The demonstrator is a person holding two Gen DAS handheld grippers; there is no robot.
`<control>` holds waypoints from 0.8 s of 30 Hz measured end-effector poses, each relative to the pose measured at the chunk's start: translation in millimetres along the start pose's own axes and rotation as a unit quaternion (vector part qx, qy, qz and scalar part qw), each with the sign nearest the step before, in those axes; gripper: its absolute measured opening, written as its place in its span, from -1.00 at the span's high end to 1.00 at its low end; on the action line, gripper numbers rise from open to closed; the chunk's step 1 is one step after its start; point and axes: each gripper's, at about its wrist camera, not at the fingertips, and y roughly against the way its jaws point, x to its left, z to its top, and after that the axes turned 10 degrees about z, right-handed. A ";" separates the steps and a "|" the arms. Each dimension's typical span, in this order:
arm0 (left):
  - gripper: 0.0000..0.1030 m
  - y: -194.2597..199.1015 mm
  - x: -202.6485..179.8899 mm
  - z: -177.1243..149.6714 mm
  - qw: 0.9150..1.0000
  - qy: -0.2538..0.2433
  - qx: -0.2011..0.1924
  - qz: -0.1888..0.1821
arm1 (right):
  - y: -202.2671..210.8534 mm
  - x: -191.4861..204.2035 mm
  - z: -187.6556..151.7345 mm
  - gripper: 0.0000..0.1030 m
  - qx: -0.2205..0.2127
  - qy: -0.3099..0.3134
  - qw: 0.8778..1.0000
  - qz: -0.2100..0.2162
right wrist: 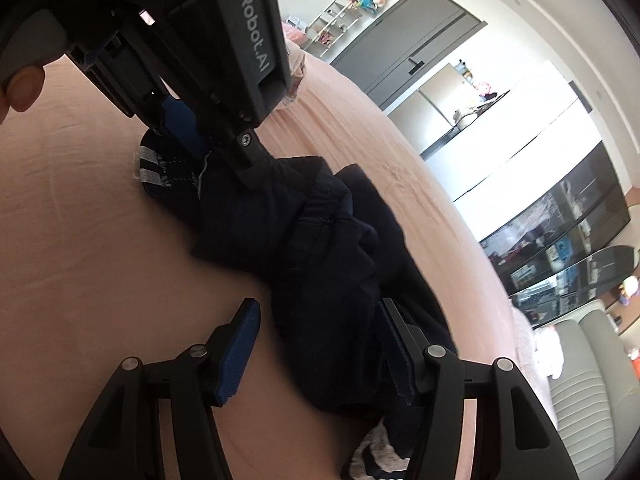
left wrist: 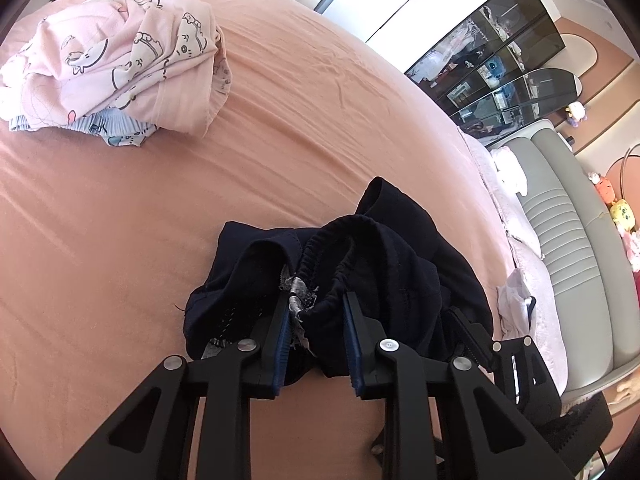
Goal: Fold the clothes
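A dark navy garment (left wrist: pixel 400 248) with an elastic waistband lies crumpled on the pink bed sheet (left wrist: pixel 280 100). My left gripper (left wrist: pixel 319 300) is shut on a bunch of its waistband, beside a grey striped label (left wrist: pixel 298 288). In the right wrist view the same garment (right wrist: pixel 320 240) runs from the left gripper's body (right wrist: pixel 224 40) down to my right gripper (right wrist: pixel 318 304). The right gripper stands open astride the cloth. Its left pad (right wrist: pixel 240 344) is clear of the fabric, and its right finger (right wrist: pixel 400 344) lies against it.
A heap of pink cartoon-print clothes (left wrist: pixel 120 60) sits at the bed's far left, over a light blue piece (left wrist: pixel 120 130). A grey padded headboard (left wrist: pixel 568 220) and a dark glass cabinet (left wrist: pixel 500 60) stand to the right. A thumb (right wrist: pixel 24 88) shows on the left gripper's handle.
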 end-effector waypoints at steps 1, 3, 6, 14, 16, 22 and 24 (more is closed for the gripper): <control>0.58 -0.1 -0.4 -0.1 1.000 0.000 0.000 0.000 | 0.0 0.1 1.0 0.38 0.001 0.005 1.000 -0.006; 0.58 -0.2 -0.2 0.0 1.000 -0.001 0.001 0.001 | -4.7 -0.6 3.0 0.79 0.013 0.007 1.000 -0.002; 0.58 0.7 -1.2 -0.1 1.000 -0.006 0.000 0.006 | -7.1 -6.2 6.5 0.80 0.021 -0.001 1.000 0.006; 0.58 8.5 -0.6 2.7 0.999 -0.016 -0.019 0.026 | -2.0 -87.3 10.3 0.80 -0.014 -0.252 0.958 0.136; 0.58 12.8 1.2 3.7 0.999 -0.014 -0.027 0.034 | -6.8 -119.1 -2.4 0.80 -0.030 -0.353 0.916 0.187; 0.58 20.2 1.7 6.5 0.999 -0.014 -0.044 0.029 | -0.7 -167.2 -27.4 0.79 -0.074 -0.461 0.849 0.247; 0.58 18.3 0.1 7.1 0.999 -0.019 -0.042 0.029 | 6.4 -168.2 -29.4 0.79 -0.075 -0.457 0.850 0.252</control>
